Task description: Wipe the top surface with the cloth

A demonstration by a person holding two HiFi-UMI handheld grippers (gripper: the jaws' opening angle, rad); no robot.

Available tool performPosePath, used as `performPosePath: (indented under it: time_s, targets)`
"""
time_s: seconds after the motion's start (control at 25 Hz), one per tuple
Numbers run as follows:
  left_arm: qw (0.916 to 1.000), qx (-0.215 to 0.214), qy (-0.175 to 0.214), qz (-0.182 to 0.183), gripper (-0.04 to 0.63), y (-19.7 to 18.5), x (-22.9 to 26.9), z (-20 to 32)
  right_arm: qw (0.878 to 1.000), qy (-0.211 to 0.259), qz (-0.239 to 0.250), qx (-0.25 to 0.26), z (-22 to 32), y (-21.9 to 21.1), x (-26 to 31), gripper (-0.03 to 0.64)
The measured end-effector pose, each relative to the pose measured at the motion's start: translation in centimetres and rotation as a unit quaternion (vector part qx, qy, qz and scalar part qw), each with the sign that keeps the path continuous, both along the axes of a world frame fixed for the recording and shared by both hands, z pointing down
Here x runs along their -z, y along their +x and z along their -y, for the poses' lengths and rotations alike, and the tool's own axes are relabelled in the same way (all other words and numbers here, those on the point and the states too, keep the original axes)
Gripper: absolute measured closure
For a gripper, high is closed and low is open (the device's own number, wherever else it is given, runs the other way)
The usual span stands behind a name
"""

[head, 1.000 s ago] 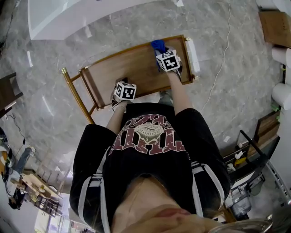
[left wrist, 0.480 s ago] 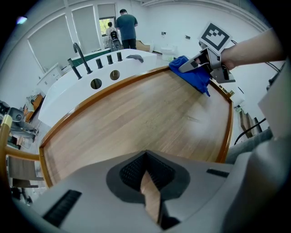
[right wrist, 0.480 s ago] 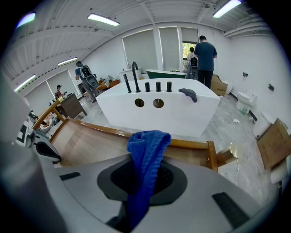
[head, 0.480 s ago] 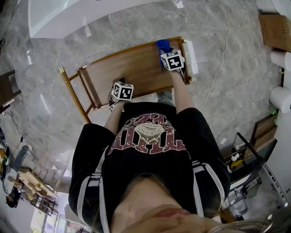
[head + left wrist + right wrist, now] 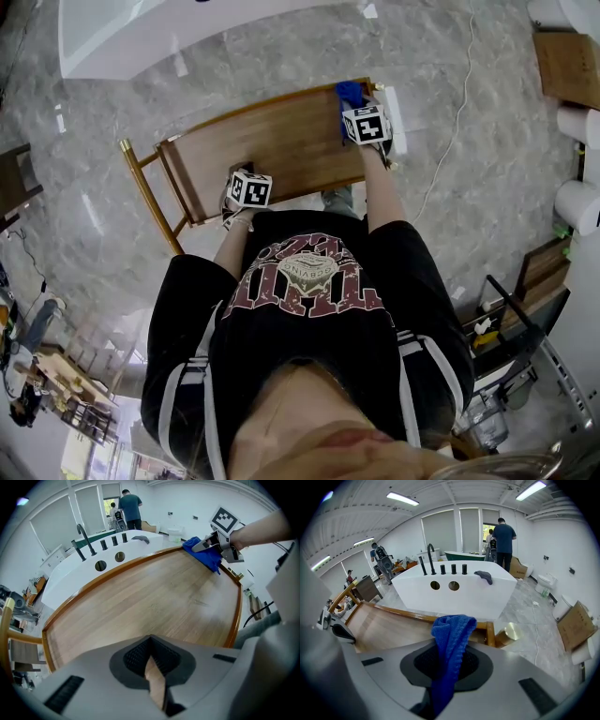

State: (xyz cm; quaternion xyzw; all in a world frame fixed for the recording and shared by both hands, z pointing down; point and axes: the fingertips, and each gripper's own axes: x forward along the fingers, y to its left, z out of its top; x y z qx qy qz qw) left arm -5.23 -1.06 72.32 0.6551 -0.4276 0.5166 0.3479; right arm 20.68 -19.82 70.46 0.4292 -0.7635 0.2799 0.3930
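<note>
Right gripper (image 5: 449, 667) clamped on the blue cloth (image 5: 452, 632), at the far right corner of the wooden top (image 5: 272, 141).
Its 2 jaws pinch a bunched fold, and the rest flops out ahead. I judge the cloth soft, light and limp, so a grip on a gathered wad near its middle suits it, with the loose part pressed flat to the wood. The left gripper (image 5: 152, 670) has its jaws all but together, holding nothing, over the top's near edge, well apart from the cloth.
</note>
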Motion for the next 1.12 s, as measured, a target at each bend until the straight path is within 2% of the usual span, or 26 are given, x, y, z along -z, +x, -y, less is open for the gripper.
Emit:
performPosePath:
  time_s: [0.4,0.6,0.76,1.12]
  targets:
    - [1.0000,0.005,0.000,0.002,0.546,-0.3,-0.3,-0.1,0.999,0.011,-0.020,-0.043,0.2,2.4,0.3,0.561]
    - [1.0000,0.001,0.002,0.004,0.546,-0.3,-0.3,-0.1,0.998,0.010,-0.056,0.007,-1.1,3.0,1.1,0.561]
    - [1.0000,-0.004,0.005,0.008,0.546,-0.3,-0.5,-0.1,0.998,-0.008,-0.055,0.008,-3.0,3.8,0.2,0.561]
    - [0.9999,-0.004,0.011,0.005,0.546,-0.4,-0.2,-0.3,0.998,-0.010,-0.065,0.017,-5.3,4.2,0.4,0.561]
